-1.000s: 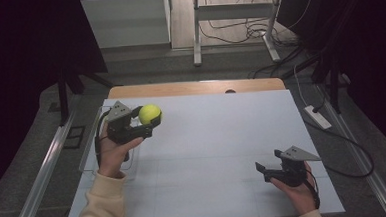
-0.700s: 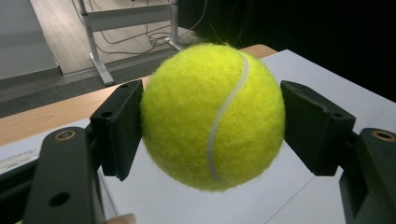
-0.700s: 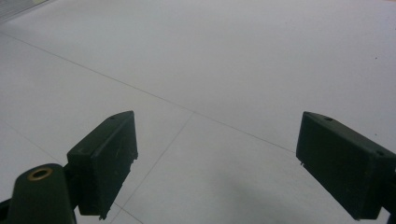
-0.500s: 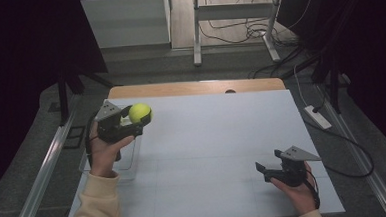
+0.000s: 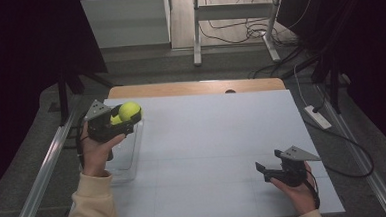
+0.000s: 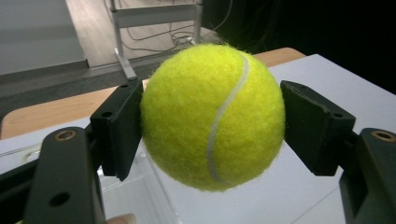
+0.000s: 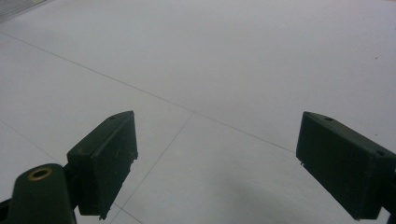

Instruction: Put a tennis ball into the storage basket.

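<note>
— Yellow tennis ball (image 6: 213, 116) clamped between the left gripper (image 5: 112, 123) jaws, lifted over the clear box (image 5: 126, 157) at the table's (image 5: 217, 137) left edge!

— Right gripper (image 5: 270, 170): jaws spread wide, holding nothing, low over the white top.

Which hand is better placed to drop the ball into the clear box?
Left: the left gripper already clamps the tennis ball above the clear box; the right gripper is far off, open.
</note>
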Demonstrator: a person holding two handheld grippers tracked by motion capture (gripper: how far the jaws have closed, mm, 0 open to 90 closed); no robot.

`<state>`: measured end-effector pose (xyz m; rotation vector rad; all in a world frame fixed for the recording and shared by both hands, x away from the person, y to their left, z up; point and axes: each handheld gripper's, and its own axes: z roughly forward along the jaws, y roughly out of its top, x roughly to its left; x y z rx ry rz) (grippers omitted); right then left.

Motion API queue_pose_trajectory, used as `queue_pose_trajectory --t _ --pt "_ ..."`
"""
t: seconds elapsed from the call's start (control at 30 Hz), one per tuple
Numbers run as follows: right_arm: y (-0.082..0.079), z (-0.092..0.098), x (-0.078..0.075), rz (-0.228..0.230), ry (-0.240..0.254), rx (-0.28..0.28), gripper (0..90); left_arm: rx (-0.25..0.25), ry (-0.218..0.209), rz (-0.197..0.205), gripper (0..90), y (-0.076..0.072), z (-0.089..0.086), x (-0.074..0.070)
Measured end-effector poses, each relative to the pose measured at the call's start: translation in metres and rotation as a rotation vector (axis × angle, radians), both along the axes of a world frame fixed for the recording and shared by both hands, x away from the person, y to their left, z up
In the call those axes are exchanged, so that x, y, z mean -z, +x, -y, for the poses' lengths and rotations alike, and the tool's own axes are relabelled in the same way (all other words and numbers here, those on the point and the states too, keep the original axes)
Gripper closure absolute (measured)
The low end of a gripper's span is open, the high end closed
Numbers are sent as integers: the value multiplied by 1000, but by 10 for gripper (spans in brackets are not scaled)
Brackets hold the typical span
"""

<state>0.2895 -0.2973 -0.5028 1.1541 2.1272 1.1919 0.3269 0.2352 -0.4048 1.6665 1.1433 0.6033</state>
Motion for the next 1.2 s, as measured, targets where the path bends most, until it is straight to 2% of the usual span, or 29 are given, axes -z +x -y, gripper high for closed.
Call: queue_pose_trajectory --t 0.5,0.63,0.8,1.07,1.2 --pt "0 0 0 0 0 0 127 -80 -5 -16 271 1 -25 5" --pt "0 0 0 -1 0 0 127 -111 -2 -33 271 2 -34 8" --pt "0 -1 0 -1 1 0 127 -129 -2 -53 271 3 -41 12" --pt "0 -2 0 1 -3 0 127 -157 -6 -58 271 2 -51 13" --pt "0 -2 0 1 -2 -2 127 -180 7 -63 270 1 -54 14"
